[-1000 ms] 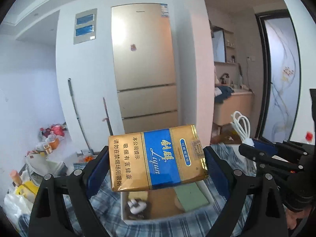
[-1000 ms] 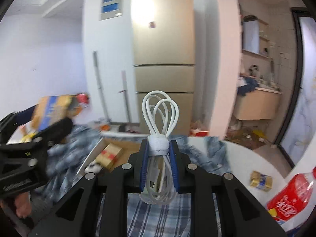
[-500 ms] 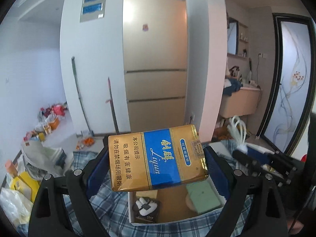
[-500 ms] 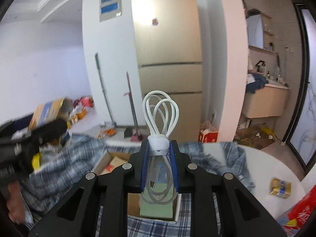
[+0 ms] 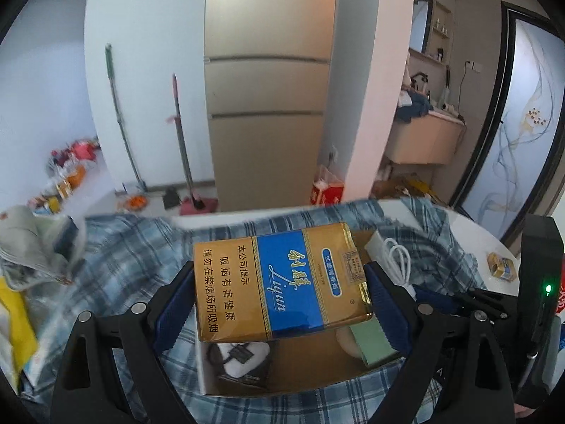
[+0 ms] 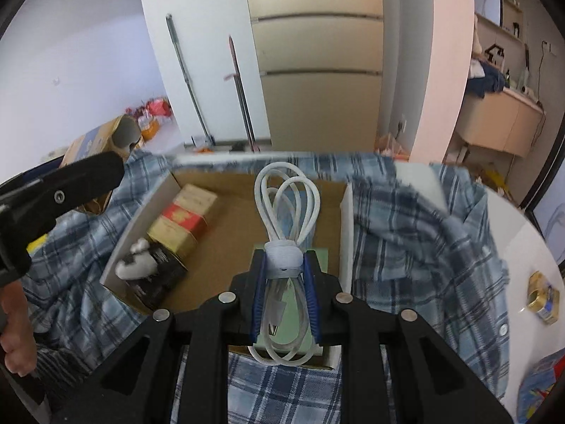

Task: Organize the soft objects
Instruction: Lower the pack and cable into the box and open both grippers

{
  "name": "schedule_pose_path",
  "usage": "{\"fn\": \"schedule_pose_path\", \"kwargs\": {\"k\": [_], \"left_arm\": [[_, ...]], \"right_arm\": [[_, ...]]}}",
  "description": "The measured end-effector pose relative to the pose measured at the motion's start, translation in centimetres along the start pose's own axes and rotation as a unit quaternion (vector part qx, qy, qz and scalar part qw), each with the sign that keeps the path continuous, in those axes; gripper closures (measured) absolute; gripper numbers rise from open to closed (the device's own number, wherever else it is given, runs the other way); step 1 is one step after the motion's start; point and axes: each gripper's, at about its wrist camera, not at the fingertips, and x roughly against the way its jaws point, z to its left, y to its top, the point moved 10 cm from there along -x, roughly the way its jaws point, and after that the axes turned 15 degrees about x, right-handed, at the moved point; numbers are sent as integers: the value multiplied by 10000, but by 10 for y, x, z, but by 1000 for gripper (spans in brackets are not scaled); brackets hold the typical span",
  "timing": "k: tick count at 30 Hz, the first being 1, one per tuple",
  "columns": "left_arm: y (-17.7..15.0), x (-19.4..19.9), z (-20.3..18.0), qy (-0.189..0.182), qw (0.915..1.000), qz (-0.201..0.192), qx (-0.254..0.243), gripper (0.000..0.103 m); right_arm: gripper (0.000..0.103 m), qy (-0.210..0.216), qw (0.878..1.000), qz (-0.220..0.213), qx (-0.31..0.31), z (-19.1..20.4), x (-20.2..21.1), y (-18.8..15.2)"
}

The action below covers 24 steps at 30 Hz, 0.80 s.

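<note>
Left tool (image 5: 282, 300): I grip the gold-and-blue soft cigarette pack (image 5: 280, 281), frame centre, above the open cardboard box (image 5: 307, 374).
Right tool (image 6: 284, 282): I clamp the coiled white cable (image 6: 286, 226), centre, over that box (image 6: 233, 219).

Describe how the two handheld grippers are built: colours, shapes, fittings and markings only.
The left gripper and the right gripper share one design: black angular plastic frames with triangular cut-outs, round silver fasteners, and ribbed blue pads lining the fingers. A green light glows on the right gripper's black body.
</note>
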Motion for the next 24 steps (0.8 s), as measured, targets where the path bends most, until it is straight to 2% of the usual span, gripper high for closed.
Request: {"fn": "schedule_pose_path", "kwargs": {"k": [5, 8, 13, 17, 24], "left_arm": [[-10, -26, 8, 263, 9995, 176, -79, 10], [-12, -32, 11, 250, 9994, 233, -77, 11], [-7, -28, 16, 259, 9996, -8, -151, 9], [-4, -26, 15, 142, 9999, -74, -58, 8], [-6, -28, 12, 183, 9996, -111, -204, 8]], "right_arm": [[83, 5, 10000, -8, -73, 0, -14, -6], [83, 7, 10000, 41, -81, 0, -19, -10], [83, 26, 9999, 55, -146, -4, -22, -10], [83, 47, 9999, 5, -163, -5, -22, -9], [83, 94, 9999, 27, -103, 0, -23, -11]]}}
